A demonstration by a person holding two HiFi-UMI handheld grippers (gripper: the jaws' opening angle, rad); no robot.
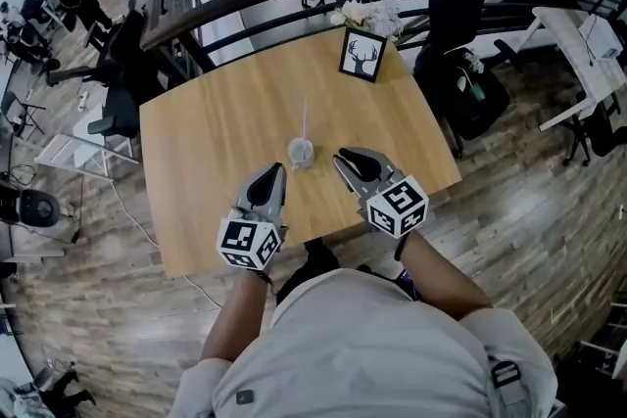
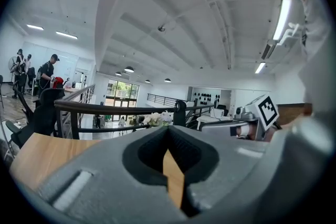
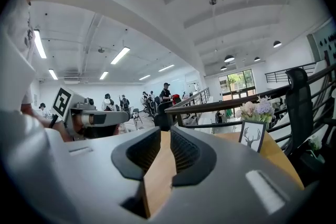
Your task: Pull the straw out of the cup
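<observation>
The cup (image 1: 301,152) is standing upright on the wooden table (image 1: 216,142), just below the centre of the head view. The straw (image 1: 304,120) is sitting in the cup and rising toward the top of the frame. It shows only as a thin, pale pink line, so its exact lean is hard to judge.

The left gripper (image 1: 273,173) is lying at the lower left of the cup, near it but not touching. In the left gripper view its tips (image 2: 168,131) are pressing together and holding nothing. Only bare table is showing through the hollow behind them.

The right gripper (image 1: 343,157) is lying just right of the cup, tips pointing toward it and apart from it. In the right gripper view its jaws (image 3: 165,134) are standing slightly apart. A narrow slit of table is showing between them, and nothing is being gripped.

A framed deer picture (image 1: 361,54) is standing at the table's far edge, in the upper centre of the head view. A bunch of pale flowers (image 1: 370,15) is sitting just behind it.
</observation>
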